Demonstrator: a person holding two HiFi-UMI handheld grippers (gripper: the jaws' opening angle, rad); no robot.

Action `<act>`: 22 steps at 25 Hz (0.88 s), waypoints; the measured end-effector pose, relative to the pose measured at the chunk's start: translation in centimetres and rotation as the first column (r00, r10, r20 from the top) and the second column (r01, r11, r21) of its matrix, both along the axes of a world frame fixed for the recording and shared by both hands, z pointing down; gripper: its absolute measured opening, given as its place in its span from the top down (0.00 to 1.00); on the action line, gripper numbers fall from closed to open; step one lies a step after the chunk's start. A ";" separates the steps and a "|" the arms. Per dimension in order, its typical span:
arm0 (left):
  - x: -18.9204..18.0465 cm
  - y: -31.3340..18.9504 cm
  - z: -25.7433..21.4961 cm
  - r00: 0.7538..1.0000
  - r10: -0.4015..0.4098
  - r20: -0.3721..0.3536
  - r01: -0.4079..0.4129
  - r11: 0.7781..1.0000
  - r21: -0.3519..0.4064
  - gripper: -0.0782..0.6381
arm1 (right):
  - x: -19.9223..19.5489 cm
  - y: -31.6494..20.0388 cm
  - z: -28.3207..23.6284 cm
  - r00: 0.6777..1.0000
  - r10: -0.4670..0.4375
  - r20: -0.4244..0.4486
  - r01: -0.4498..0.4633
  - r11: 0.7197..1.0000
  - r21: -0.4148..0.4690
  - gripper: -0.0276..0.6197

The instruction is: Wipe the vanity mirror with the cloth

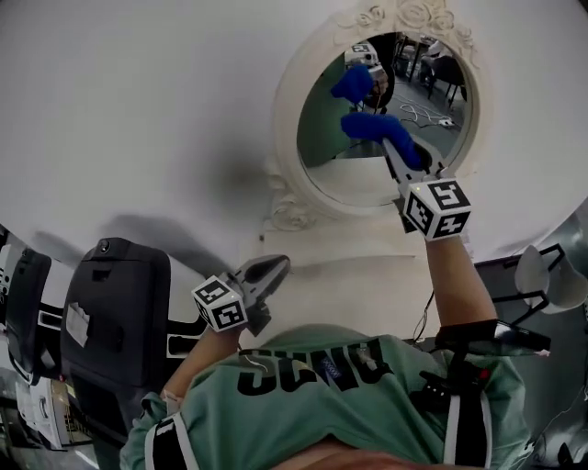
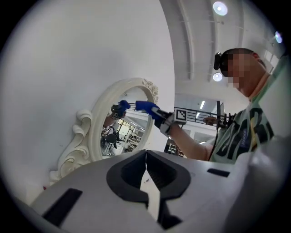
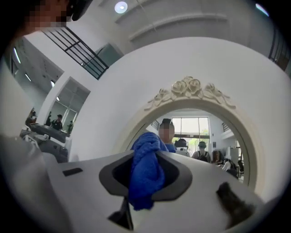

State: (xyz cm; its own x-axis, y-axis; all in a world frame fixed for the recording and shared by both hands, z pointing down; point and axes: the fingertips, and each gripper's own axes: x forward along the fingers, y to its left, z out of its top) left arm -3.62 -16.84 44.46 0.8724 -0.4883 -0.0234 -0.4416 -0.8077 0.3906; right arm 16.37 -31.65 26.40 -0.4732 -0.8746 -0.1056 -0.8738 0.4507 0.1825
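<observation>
R gripper clamped on blue cloth, up at vanity mirror; L gripper closed, empty, low.

Mint-green lettered T-shirt, black straps, perhaps a harness

Vanity mirror: one, oval, white ornate frame, upper right of the head view.
Cloth: one, blue, upper right.
Grippers: two, right gripper upper right, left gripper lower centre.
Marker cubes: two, one per gripper.
Black case: one, lower left.
Round ceiling lights: three, upper right of the left gripper view.
</observation>
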 end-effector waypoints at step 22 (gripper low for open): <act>-8.6 -2.2 -0.3 0.997 -0.040 -0.065 0.041 0.999 0.008 0.87 | -9.7 -10.4 -5.7 0.986 0.160 0.041 -0.163 0.983 0.086 0.84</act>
